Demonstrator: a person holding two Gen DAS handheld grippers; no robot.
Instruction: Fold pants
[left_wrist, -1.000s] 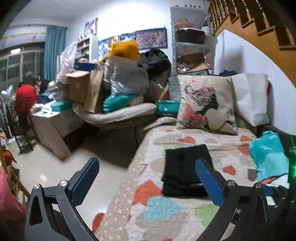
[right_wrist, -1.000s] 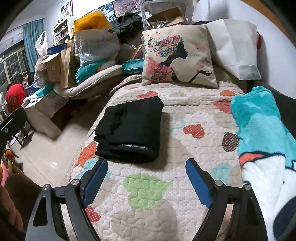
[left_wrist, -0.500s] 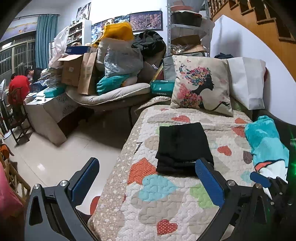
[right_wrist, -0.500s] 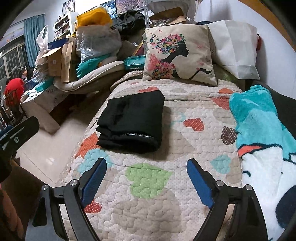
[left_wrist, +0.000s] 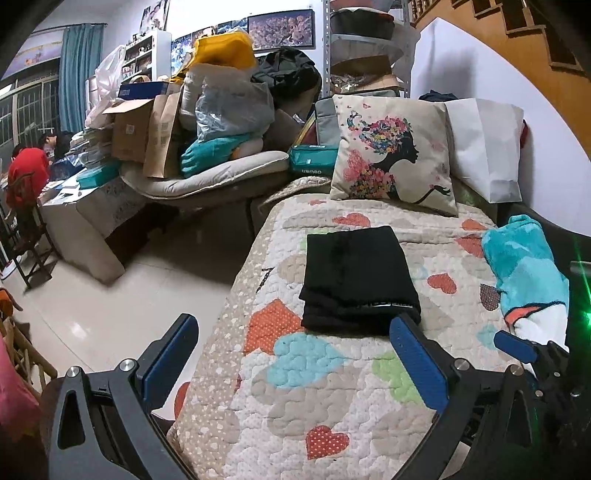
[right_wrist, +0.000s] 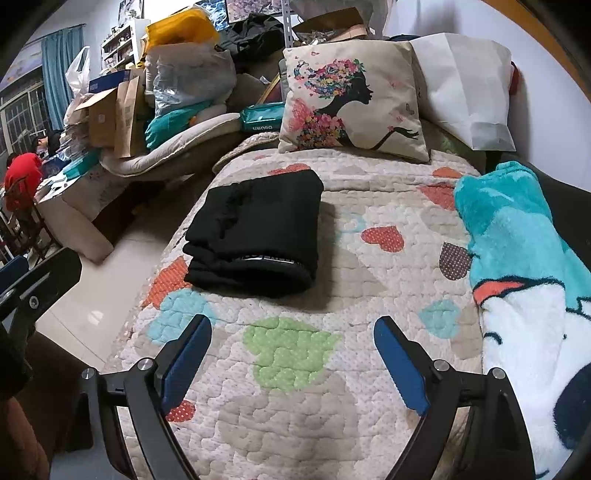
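The black fabric pants lie already folded into a thick, squarish bundle on the heart-patterned quilted bedspread, toward the bed's left edge, short of the flower-lady printed cushion. Both claws hang back from it. The right claw is spread wide with nothing between its blue pads, and the bundle sits ahead of it and a bit to the left, apart from the tips. The left claw is just as wide and empty; the bundle lies ahead, toward its right-hand finger, whose tip overlaps the bundle's near corner in that view. The fold's long side runs away from both claws toward the cushion. A fluffy teal blanket is heaped along the right. The folding looks finished to me.
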